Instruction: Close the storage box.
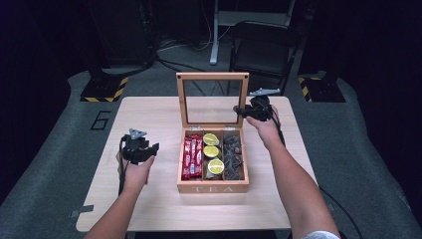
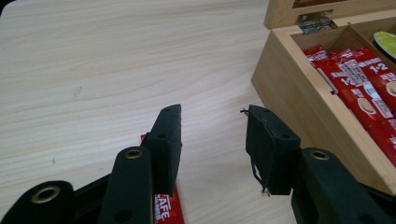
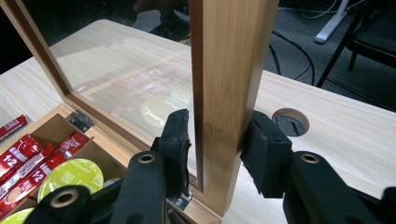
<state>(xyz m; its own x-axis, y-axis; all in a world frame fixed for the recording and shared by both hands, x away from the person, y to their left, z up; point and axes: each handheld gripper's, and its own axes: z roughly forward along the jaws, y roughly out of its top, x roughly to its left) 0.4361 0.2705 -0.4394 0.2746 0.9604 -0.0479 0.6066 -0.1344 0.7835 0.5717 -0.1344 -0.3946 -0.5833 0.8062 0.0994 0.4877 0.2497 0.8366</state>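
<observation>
A wooden tea box (image 1: 213, 188) stands open at the middle of the table, its glass lid (image 1: 212, 77) upright. It holds red sachets (image 1: 192, 157), round lime-green pods (image 1: 213, 152) and dark tea bags (image 1: 233, 154). My right gripper (image 1: 244, 110) is at the lid's right side. In the right gripper view its jaws (image 3: 217, 126) are shut on the lid's wooden frame (image 3: 224, 70), one pad on each face. My left gripper (image 1: 144, 149) hovers over the table left of the box, open (image 2: 212, 116), nothing between the pads. A red sachet (image 2: 166, 207) lies on the table under its left jaw.
The light wooden table (image 1: 149, 114) has bare room left of the box and along its front. A round cable hole (image 3: 290, 121) sits in the tabletop behind the lid. A black folding chair (image 1: 263, 47) and stand legs are on the floor beyond the table.
</observation>
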